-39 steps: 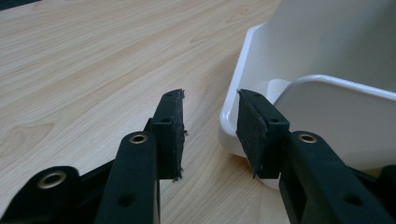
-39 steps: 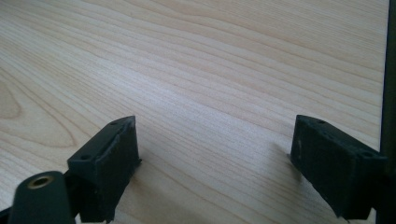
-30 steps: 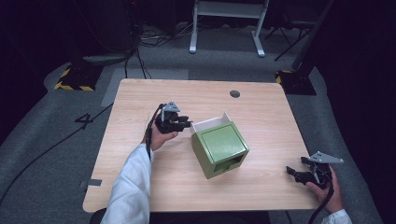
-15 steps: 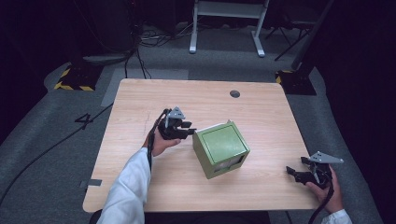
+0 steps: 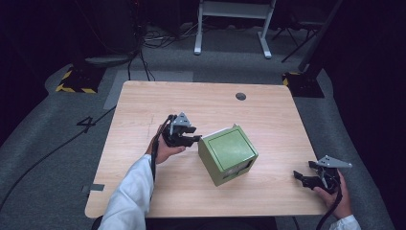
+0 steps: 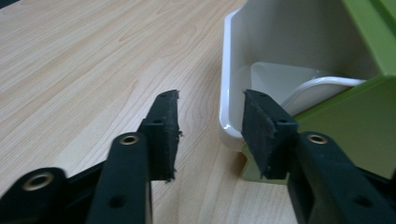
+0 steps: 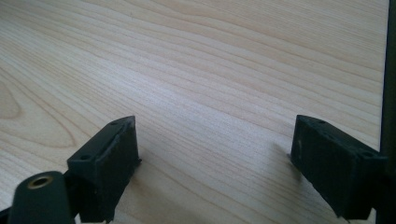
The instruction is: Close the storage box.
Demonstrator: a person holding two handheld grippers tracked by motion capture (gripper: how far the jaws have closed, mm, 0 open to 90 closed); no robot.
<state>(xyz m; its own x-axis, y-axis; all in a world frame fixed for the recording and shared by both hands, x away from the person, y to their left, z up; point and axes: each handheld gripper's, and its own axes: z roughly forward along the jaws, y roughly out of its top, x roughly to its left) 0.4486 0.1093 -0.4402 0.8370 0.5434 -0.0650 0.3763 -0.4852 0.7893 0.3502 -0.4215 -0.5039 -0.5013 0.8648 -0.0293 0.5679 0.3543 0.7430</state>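
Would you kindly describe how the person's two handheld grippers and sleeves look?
Both the left gripper and the right gripper are black with two flat, dark-padded jaws, brass-coloured rivets at the joints, a grey three-cornered plate on top and a trailing black cable. The person wears white sleeves.

My right gripper has its two black jaws spread wide at the lower left and lower right of the frame, nothing between them. Bare wooden table lies beyond; its dark edge runs down the right border.
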